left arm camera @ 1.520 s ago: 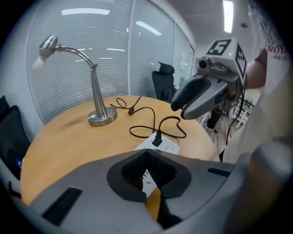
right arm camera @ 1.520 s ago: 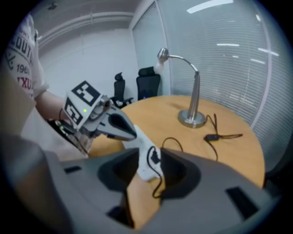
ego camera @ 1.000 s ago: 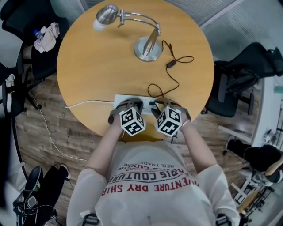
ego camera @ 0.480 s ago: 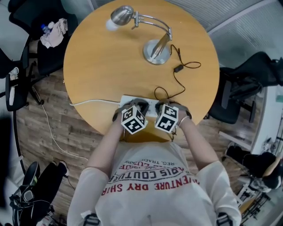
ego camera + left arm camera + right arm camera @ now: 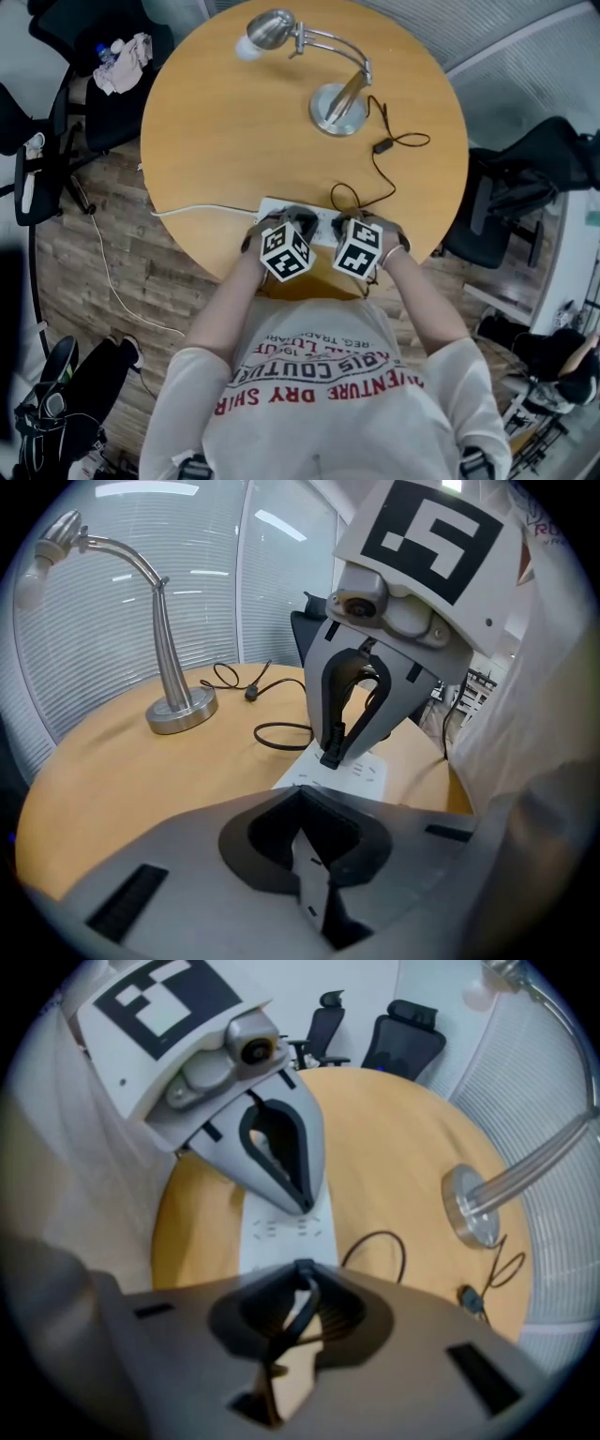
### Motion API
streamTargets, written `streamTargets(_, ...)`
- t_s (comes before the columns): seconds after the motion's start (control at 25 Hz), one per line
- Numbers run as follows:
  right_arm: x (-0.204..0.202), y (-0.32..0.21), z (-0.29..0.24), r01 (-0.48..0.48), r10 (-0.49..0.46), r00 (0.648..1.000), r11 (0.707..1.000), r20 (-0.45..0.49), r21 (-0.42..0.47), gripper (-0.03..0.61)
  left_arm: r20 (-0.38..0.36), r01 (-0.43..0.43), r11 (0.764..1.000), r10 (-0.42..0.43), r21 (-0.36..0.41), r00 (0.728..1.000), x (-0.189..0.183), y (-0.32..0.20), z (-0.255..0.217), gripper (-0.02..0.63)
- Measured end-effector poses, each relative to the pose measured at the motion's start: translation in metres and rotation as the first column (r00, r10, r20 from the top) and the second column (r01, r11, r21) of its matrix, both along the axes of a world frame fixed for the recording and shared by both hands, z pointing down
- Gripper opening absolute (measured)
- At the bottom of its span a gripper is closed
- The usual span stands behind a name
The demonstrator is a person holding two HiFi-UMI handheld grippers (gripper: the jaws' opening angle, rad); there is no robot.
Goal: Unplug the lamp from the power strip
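Left gripper (image 5: 304,1206): jaws together, tips down on the power strip (image 5: 281,1234). Right gripper (image 5: 330,758), just beside it on the strip: jaws have just been closing and now pinch the lamp cord (image 5: 295,1321) between them. Lamp (image 5: 339,105) upright well beyond the strip on the round table (image 5: 216,141)

Office: swivel chairs (image 5: 405,1042), window blinds (image 5: 202,602).
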State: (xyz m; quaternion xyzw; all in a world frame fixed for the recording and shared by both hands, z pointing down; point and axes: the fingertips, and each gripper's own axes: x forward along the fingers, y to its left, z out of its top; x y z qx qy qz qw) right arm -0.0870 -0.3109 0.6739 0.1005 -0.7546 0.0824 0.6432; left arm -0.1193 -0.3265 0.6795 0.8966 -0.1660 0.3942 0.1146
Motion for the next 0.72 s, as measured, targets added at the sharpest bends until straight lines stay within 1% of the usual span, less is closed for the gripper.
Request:
streamTargets(0.2, 0.000, 0.001, -0.004, 0.015, -0.015, 1.000, 1.000, -0.014, 0.012, 0.071, 0.003, 0.001, 0.999, -0.001, 0.037, 1.000, 0.000, 0.000, 0.000, 0.028)
streamTargets(0.36, 0.000, 0.002, -0.008, 0.025, -0.025, 0.999, 1.000, -0.028, 0.000, 0.071, -0.015, 0.005, 1.000, -0.005, 0.027, 1.000, -0.001, 0.000, -0.003, 0.028)
streamTargets(0.48, 0.000, 0.004, -0.012, 0.045, -0.046, 0.998, 0.999, -0.043, -0.020, 0.071, -0.005, -0.004, 1.000, 0.005, 0.031, 1.000, 0.000, 0.000, -0.002, 0.028)
streamTargets(0.6, -0.002, -0.006, -0.050, -0.002, 0.003, 1.000, 0.999, 0.031, -0.043, 0.071, 0.006, -0.017, 0.999, 0.017, 0.032, 1.000, 0.000, 0.000, 0.000, 0.028)
streamTargets(0.72, 0.006, -0.027, -0.088, -0.028, 0.029, 0.997, 1.000, 0.069, -0.013, 0.071, 0.007, -0.014, 1.000, 0.014, 0.025, 1.000, -0.002, 0.001, 0.001, 0.028)
